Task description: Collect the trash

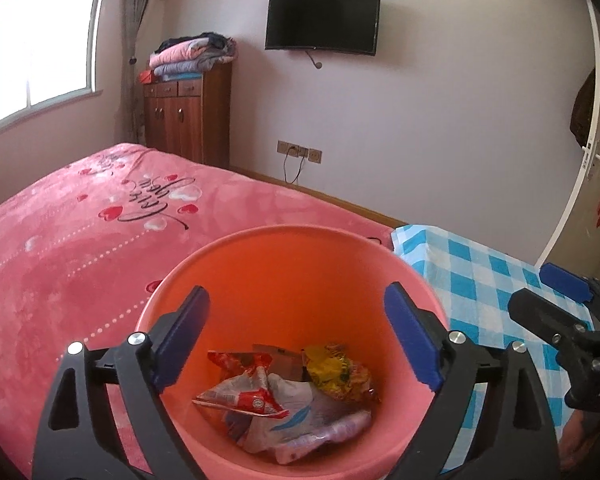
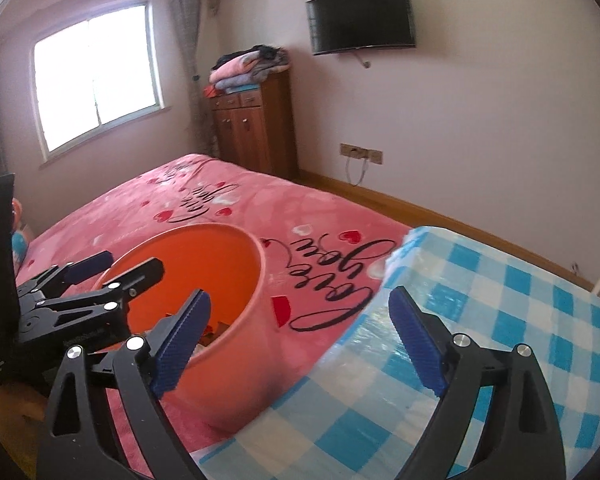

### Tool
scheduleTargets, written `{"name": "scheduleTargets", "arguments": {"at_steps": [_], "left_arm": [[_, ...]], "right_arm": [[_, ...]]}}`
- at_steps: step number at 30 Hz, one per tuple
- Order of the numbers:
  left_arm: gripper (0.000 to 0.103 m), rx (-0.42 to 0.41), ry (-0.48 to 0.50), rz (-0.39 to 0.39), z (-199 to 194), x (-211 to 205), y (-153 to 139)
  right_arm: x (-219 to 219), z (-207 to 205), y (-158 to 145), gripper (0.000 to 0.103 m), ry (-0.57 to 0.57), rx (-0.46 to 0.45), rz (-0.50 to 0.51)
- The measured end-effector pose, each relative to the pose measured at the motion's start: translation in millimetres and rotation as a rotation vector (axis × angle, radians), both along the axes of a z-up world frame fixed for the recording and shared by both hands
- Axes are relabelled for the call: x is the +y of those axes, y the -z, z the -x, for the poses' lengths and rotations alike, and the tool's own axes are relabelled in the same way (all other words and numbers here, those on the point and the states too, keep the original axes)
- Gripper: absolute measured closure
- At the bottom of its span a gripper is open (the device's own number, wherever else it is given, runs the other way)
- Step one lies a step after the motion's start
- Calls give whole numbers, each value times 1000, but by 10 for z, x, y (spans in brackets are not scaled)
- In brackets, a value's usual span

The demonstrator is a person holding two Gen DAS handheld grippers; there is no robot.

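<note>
My left hand-held gripper is spread wide and empty over the orange plastic bin, which stands on the fleecy pink bed. Crumpled wrappers lie in its bottom, their print too creased to read. My right hand-held gripper, wide and empty, hangs over the glossy blue-checked bench. Beyond, a wooden cabinet and wall TV.

Orange bucket: smooth plastic, slight sheen. Wrappers inside: glossy crinkled film. Pink bedspread: plush cloth. Checked cover: glossy plastic sheet. Cabinet: polished wood.
</note>
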State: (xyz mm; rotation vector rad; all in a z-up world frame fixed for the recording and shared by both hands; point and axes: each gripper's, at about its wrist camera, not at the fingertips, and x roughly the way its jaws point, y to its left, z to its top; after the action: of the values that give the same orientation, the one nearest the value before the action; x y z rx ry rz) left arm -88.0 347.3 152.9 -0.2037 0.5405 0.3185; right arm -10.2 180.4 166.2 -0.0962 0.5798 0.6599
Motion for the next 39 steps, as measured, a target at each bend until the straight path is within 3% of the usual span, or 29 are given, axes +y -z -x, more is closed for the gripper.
{"name": "scheduleTargets", "arguments": {"at_steps": [16,39], "left_arm": [[4,-56,95,-128,12,-781,-172],[4,-90,326,-130,91,-1975,-182]], "right_arm": [[-808,228,-53,13,208,-98,42],[-2008,669,94,10,494,-122,60]]}}
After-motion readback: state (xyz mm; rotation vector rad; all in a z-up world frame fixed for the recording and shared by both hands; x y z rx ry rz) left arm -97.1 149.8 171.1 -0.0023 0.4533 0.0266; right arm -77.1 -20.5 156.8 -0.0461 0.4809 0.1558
